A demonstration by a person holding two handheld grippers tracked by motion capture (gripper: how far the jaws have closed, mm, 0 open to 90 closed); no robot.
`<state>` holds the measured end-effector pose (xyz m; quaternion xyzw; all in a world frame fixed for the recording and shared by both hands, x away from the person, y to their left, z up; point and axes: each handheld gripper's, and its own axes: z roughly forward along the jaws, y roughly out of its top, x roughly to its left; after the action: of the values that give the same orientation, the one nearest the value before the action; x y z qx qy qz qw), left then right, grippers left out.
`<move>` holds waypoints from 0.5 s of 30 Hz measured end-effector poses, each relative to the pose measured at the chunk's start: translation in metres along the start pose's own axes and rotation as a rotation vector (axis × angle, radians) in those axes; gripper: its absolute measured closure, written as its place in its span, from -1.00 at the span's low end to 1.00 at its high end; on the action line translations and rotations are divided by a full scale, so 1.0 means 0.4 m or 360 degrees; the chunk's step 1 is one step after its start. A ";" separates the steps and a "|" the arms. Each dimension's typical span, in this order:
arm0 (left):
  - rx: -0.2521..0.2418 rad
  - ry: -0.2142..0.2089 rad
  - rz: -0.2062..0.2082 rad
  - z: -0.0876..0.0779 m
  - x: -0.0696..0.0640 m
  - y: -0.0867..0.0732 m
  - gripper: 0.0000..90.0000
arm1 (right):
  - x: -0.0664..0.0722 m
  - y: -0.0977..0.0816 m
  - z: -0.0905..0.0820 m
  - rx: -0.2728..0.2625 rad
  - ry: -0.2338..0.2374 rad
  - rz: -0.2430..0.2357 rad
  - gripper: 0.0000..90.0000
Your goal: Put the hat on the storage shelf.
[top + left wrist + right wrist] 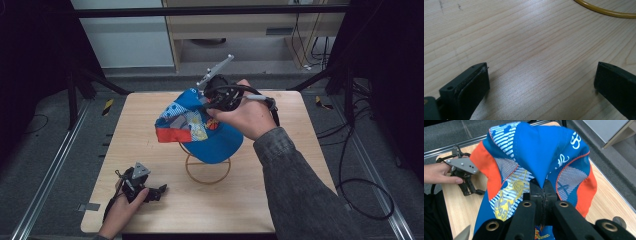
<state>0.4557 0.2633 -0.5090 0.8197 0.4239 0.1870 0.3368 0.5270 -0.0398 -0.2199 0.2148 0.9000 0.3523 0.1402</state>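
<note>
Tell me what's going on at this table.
A person is working with a hand-held gripper in each hand. The right gripper is shut on the fabric of a blue and orange cap, holding it just above a yellow wire stand in the middle of the wooden table. The left gripper rests low near the table's front left corner, its fingers wide open with nothing between them.

1. A lab recording bay is suggested by the black frame (210,10) set around a lone wooden table (280,200).
2. Floor rails (45,185) and loose cables (365,200) are seen.
</note>
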 end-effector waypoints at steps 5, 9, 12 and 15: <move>0.0000 -0.0001 0.0000 0.000 0.000 0.000 -1.00 | 0.002 0.000 0.018 0.0011 0.0006 0.0001 1.00; 0.0000 0.0000 0.0000 0.000 0.000 0.000 -1.00 | 0.008 -0.002 0.031 0.0024 0.0018 -0.0007 1.00; 0.0000 0.0000 0.0000 0.000 0.000 0.000 -1.00 | 0.011 -0.004 0.036 0.0037 0.0029 -0.0010 0.99; 0.0000 0.0000 0.0000 0.000 0.000 0.000 -1.00 | 0.013 -0.005 0.042 0.0050 0.0031 -0.0016 0.99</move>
<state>0.4557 0.2633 -0.5090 0.8197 0.4240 0.1869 0.3367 0.5287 -0.0292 -0.2337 0.2091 0.9079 0.3394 0.1297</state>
